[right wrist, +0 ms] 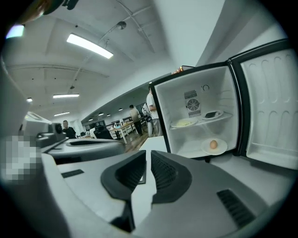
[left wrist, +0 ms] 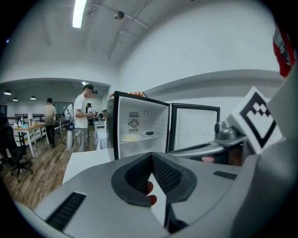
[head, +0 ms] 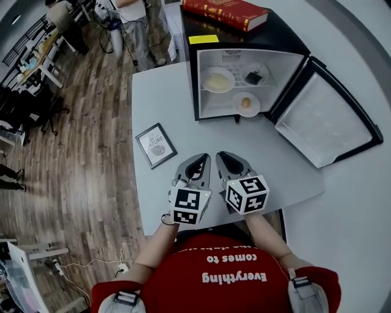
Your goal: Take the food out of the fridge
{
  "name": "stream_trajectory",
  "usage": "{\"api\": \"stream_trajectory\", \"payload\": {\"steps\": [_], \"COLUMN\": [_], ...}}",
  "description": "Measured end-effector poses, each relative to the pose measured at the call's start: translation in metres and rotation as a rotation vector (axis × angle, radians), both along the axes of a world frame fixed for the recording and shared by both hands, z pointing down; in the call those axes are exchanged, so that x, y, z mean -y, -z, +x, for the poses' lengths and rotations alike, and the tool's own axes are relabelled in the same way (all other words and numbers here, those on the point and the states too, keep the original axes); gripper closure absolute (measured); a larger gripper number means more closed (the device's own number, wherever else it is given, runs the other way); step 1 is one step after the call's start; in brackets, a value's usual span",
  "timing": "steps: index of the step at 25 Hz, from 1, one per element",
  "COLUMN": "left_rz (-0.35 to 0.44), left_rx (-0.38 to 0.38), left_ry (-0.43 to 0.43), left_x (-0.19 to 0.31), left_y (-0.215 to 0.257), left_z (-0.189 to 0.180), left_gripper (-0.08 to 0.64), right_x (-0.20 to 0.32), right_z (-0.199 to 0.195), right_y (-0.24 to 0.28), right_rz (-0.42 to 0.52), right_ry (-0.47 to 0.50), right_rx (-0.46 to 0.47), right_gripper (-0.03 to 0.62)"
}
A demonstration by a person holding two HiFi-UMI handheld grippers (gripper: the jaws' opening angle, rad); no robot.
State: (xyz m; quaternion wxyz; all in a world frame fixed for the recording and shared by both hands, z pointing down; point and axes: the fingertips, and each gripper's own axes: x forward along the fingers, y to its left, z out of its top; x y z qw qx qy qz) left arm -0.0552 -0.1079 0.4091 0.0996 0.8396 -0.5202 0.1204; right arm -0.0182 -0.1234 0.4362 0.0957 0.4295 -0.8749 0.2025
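Observation:
The small black fridge (head: 244, 55) stands open at the back of the white table (head: 159, 98), its door (head: 327, 122) swung out to the right. Inside, an upper shelf holds a plate of pale yellow food (head: 218, 79) and a plate with a dark item (head: 254, 76). Lower down is a plate with a round tan piece (head: 245, 103). The same plates show as yellow (right wrist: 184, 123), dark (right wrist: 213, 114) and tan (right wrist: 213, 145). My left gripper (head: 205, 159) and right gripper (head: 220, 156) hang side by side near the table's front, both shut and empty, well short of the fridge.
A framed picture (head: 155, 145) lies flat on the table left of the grippers. A red book (head: 225, 12) and a yellow note (head: 203, 39) sit on the fridge top. People stand by desks (left wrist: 81, 118) on the wooden floor to the left.

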Motion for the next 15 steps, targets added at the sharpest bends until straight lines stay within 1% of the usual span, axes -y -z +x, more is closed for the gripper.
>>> {"api": "stream_trajectory", "payload": {"steps": [1,2,3,4,6,9,11,13,15], "left_rz": [0.005,0.01,0.012,0.011,-0.002,-0.027,-0.038,-0.047,-0.056], "left_rx": [0.015,0.025,0.028,0.026,0.024,0.032,0.033,0.03,0.028], "left_ry": [0.009,0.016,0.022,0.026,0.031,0.035,0.044,0.058,0.073], "left_x": [0.004,0.007,0.01,0.012,0.014,0.016,0.017,0.019,0.022], "left_y": [0.0,0.0,0.001,0.001,-0.002,-0.01,-0.015,-0.019,-0.024], "left_z": [-0.002,-0.003,-0.003,-0.003,-0.003,-0.003,-0.004,-0.006,-0.009], "left_gripper": [0.554,0.554,0.554,0.554,0.554,0.554,0.554,0.554,0.554], "right_x": [0.016,0.033,0.051,0.068,0.103,0.154,0.185,0.214,0.238], "right_z": [0.005,0.011,0.017,0.022,0.029,0.033,0.033,0.033,0.033], "right_y": [-0.006,-0.012,-0.018,-0.023,-0.028,-0.028,-0.026,-0.03,-0.04], "right_rz": [-0.005,-0.013,-0.029,-0.055,-0.128,-0.237,-0.287,-0.319,-0.357], "right_ry": [-0.004,-0.01,-0.019,-0.03,-0.06,-0.103,-0.128,-0.151,-0.179], "right_rx": [-0.012,-0.025,-0.027,-0.01,0.081,0.279,0.388,0.452,0.49], "right_gripper": [0.569,0.551,0.524,0.508,0.495,0.482,0.477,0.477,0.476]}}
